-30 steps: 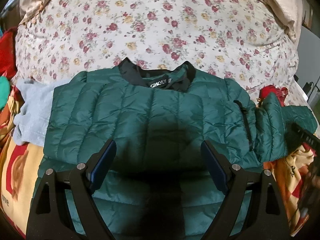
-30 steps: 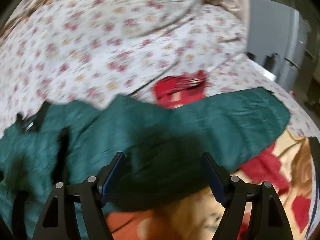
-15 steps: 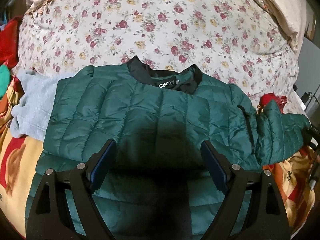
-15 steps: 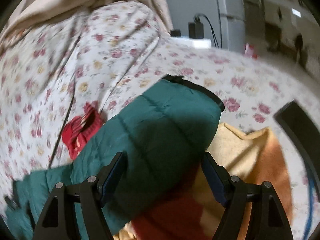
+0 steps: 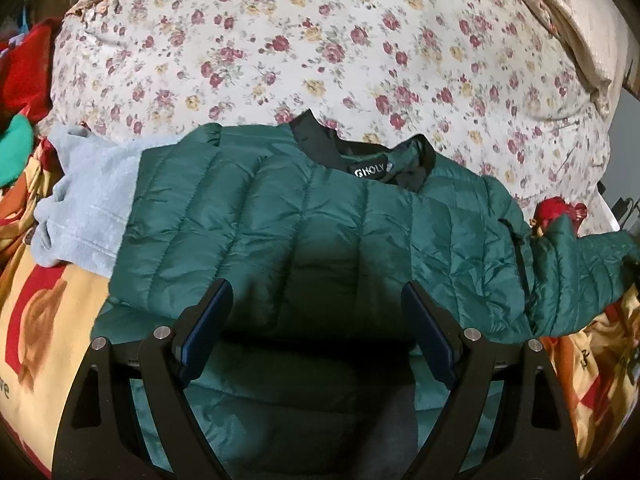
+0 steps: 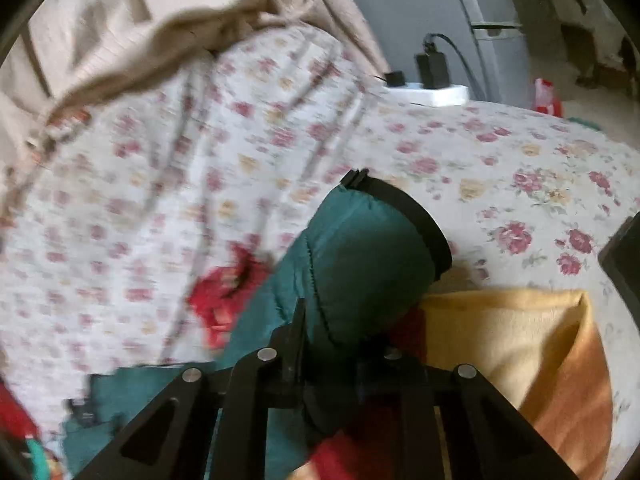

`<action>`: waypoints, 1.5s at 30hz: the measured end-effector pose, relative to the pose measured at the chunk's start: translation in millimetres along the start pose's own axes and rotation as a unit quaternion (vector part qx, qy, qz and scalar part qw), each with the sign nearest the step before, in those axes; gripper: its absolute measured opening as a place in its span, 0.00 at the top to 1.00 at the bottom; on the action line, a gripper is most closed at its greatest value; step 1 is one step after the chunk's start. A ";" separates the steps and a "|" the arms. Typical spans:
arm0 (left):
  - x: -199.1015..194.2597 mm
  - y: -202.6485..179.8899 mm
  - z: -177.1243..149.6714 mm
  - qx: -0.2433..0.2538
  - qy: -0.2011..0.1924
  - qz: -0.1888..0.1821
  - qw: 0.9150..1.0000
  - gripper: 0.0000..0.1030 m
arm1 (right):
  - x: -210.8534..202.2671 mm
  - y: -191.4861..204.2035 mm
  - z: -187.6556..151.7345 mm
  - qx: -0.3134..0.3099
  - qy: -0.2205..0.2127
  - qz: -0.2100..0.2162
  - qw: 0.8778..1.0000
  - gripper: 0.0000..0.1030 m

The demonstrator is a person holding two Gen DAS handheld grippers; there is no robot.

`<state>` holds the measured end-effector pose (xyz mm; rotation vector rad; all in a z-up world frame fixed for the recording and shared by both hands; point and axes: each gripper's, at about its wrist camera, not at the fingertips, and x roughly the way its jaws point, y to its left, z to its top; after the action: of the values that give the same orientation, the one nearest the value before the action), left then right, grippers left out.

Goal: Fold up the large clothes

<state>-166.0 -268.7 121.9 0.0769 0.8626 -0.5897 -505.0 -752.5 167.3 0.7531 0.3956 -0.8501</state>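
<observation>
Right wrist view shows your right gripper (image 6: 332, 344) closing on the sleeve (image 6: 360, 256) of the green jacket (image 5: 320, 232): the jaws are nearly together, with the quilted cloth bunched between them a little back from the black cuff (image 6: 416, 216), which sticks out toward 1 o'clock over the floral sheet (image 6: 520, 160). Judging by this, the step in hand is the sleeve fold: one sleeve already lies across the body at 9 o'clock in the left wrist view, and this one stretches out at 3 o'clock.

Your next move, as I read it, is to carry the pinched sleeve across the chest toward the collar (image 5: 360, 152) and lay it flat. Keep the grip firm, since the slick fabric may slip, and lift enough to clear the yellow blanket (image 6: 520, 344) beneath.

Your left gripper (image 5: 316, 328) hangs above the jacket's lower middle, tilted downward, jaws wide apart and gripping nothing. The jacket lies back-up on the bed, collar at 12 o'clock, with a grey garment (image 5: 88, 208) peeking from under its 9 o'clock edge.
</observation>
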 end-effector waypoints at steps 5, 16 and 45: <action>-8.5 9.2 4.1 -0.001 -0.006 0.007 1.000 0.16 | -31.8 53.6 -11.1 -0.039 0.006 0.075 0.996 0.87; -27.3 42.1 11.5 -0.026 -0.023 0.022 0.999 0.16 | -44.3 220.8 -95.9 -0.193 0.072 0.193 0.959 0.88; -4.2 71.1 20.3 -0.132 0.021 -0.056 0.989 0.16 | -21.0 331.3 -241.2 -0.357 0.188 0.225 0.887 0.39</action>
<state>-117.3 -213.2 126.3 -0.2018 0.9835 -0.5751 -261.2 -422.5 160.0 0.2826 0.7890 -0.0758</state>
